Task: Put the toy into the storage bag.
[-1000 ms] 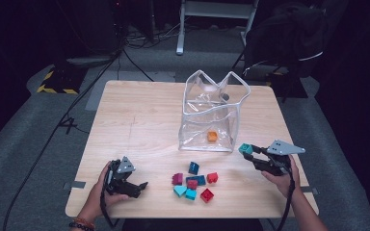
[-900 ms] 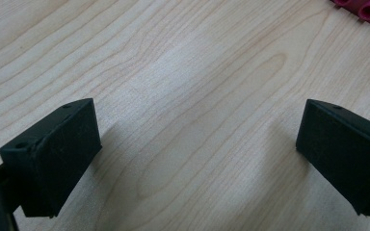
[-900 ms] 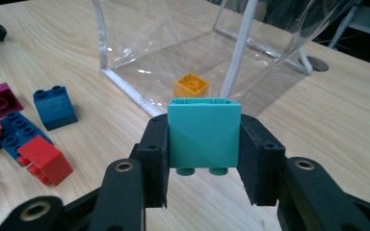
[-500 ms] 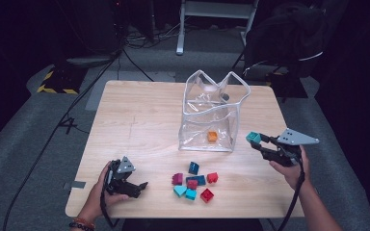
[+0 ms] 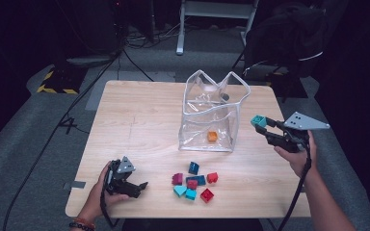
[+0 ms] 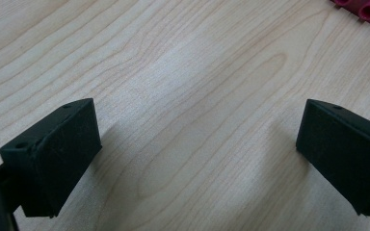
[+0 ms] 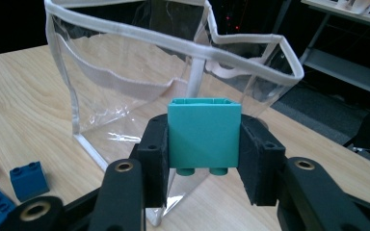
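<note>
The right gripper (image 5: pixel 261 124), jaws clamped on a teal plastic building brick (image 7: pixel 204 136), has risen from the table's right edge toward the rim of the clear plastic bag (image 5: pixel 207 126); release into it likely comes next. The left gripper (image 5: pixel 142 186), jaws apart, remains near the front-left corner.

No legible text, labels, brands or numbers anywhere: none on the bricks, the clear bag, the table or the grippers.
</note>
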Demonstrator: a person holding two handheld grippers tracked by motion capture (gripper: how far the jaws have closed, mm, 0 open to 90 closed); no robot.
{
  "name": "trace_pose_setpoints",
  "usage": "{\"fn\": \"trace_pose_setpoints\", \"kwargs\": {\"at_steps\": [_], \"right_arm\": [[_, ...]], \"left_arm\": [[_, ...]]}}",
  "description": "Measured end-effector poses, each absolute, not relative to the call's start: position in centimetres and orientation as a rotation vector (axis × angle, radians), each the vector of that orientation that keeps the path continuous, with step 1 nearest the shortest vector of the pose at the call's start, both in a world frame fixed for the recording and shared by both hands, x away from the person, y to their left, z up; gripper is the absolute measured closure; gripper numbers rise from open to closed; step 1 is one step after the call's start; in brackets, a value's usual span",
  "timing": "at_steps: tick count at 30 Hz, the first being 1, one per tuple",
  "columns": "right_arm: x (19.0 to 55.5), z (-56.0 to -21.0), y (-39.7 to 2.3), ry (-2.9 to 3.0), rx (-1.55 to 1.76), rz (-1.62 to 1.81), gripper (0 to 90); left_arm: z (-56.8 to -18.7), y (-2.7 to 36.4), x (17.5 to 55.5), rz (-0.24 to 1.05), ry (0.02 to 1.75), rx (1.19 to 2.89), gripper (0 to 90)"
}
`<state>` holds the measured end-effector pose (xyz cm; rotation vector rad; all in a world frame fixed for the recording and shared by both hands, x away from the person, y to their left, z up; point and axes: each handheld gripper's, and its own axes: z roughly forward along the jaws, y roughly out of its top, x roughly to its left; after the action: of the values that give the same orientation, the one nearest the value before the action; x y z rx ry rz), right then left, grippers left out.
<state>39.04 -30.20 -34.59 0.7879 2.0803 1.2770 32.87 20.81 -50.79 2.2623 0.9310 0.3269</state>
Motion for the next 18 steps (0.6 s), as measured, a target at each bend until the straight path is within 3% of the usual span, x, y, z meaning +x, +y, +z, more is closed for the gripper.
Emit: {"fn": "trace_pose_setpoints", "kwargs": {"at_steps": [18], "right_arm": [[40.2, -31.4, -27.8, 2.024, 0.734, 1.324, 59.2]], "left_arm": [[-50.8, 20.8, 32.9, 0.325, 0.933, 2.26, 2.0]]}}
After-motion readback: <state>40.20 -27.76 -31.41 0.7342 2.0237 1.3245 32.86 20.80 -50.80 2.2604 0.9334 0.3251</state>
